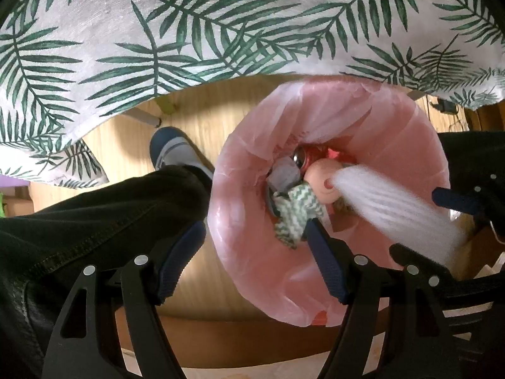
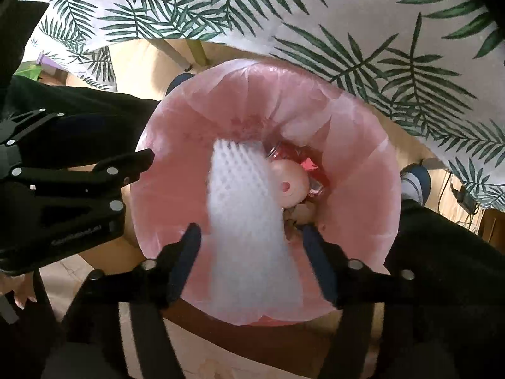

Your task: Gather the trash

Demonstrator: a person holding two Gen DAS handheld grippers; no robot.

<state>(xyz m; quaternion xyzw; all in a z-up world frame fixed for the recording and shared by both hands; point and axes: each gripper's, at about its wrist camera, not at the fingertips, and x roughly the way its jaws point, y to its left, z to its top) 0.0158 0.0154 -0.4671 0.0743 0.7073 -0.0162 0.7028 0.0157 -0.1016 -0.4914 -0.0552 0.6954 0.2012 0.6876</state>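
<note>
A trash bin lined with a pink bag [image 1: 252,268] [image 2: 356,164] stands on the floor under the table. Inside lie a red can [image 1: 304,159], a pale round fruit [image 1: 322,183] [image 2: 290,178] and a green-white zigzag cloth [image 1: 296,218]. A white foam net sleeve [image 2: 246,221] [image 1: 394,208], blurred, hangs loose between the open fingers of my right gripper [image 2: 251,230] over the bin. My left gripper [image 1: 254,230] is open and empty above the bin's left rim; it also shows at the left of the right wrist view.
A tablecloth with green palm leaves [image 1: 221,25] [image 2: 378,47] hangs above the bin. The person's black trousers [image 1: 94,214] and a blue-white shoe [image 1: 176,151] stand left of the bin, another leg [image 2: 448,252] to the right. The floor is light wood.
</note>
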